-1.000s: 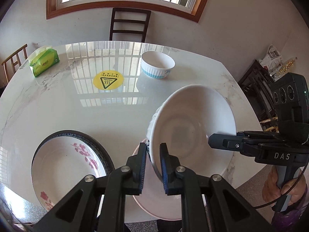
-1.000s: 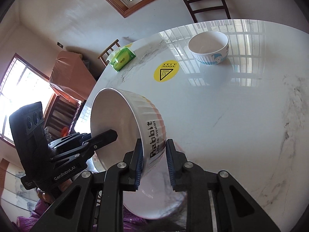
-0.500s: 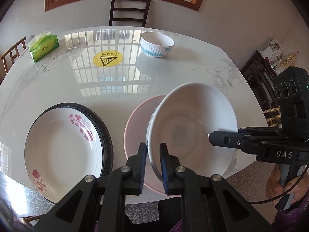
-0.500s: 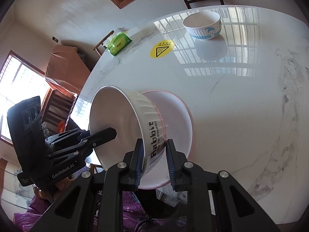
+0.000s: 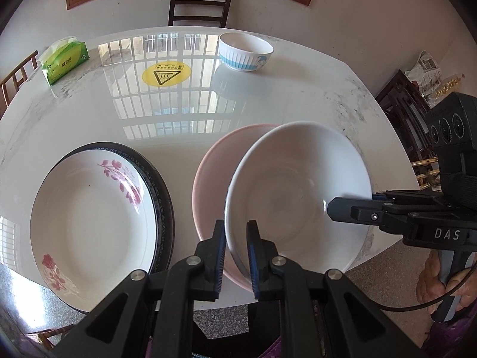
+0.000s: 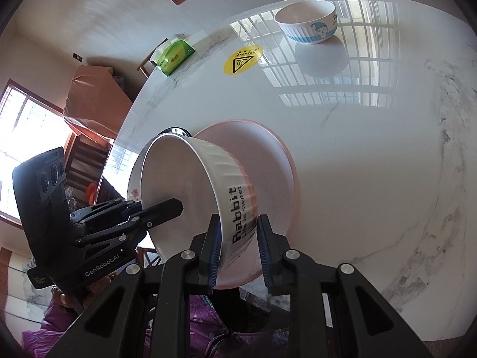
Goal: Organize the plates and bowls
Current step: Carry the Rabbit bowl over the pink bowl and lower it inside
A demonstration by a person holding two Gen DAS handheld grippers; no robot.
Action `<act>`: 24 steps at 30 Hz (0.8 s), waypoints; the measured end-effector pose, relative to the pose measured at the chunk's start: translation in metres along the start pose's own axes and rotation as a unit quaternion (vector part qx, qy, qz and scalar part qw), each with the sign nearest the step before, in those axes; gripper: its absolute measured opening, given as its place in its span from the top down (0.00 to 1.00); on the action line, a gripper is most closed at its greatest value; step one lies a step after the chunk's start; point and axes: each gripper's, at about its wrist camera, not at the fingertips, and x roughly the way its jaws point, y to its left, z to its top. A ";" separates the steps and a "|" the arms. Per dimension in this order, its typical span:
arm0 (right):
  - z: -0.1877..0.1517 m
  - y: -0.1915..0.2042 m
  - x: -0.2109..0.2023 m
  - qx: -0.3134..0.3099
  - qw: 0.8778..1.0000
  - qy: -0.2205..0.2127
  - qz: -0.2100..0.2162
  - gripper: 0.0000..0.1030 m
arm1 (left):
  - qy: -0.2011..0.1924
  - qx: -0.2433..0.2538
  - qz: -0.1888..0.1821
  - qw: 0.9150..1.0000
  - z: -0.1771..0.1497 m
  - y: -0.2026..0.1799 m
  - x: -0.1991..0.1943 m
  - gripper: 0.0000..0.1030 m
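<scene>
A white ribbed bowl [image 5: 295,191] lettered "Rabbit" [image 6: 208,188] is held tilted in the air above a pink plate [image 5: 214,173] [image 6: 268,161] on the marble table. My left gripper [image 5: 235,253] is shut on the bowl's near rim. My right gripper [image 6: 238,247] [image 5: 337,208] is shut on the opposite rim. A floral white plate [image 5: 89,220] lies on a dark-rimmed plate [image 5: 162,197] to the left. A small blue-striped bowl [image 5: 246,52] [image 6: 307,21] stands upright at the far side.
A green tissue pack [image 5: 64,59] [image 6: 174,55] lies at the far left of the table [image 5: 268,104]. A yellow warning sticker [image 5: 166,73] [image 6: 243,59] is on the tabletop. A dark chair [image 5: 199,4] stands behind the table. Shelves [image 5: 408,113] stand at the right.
Both grippers have lifted the white bowl and drawn it back toward the near edge, so more of the pink plate and floral plate shows below. The grips are unchanged.
</scene>
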 end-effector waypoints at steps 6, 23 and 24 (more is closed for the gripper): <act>0.001 0.000 0.002 0.004 1.000 0.002 0.001 0.77 | 0.002 0.004 0.003 1.000 0.000 0.000 0.000 0.86; 0.000 0.003 0.001 0.008 1.000 -0.002 -0.003 0.69 | 0.002 0.011 0.009 1.000 -0.001 0.000 0.000 0.84; 0.000 0.003 0.000 0.008 1.000 -0.004 -0.004 0.68 | 0.003 0.010 0.007 1.000 -0.001 0.000 0.000 0.84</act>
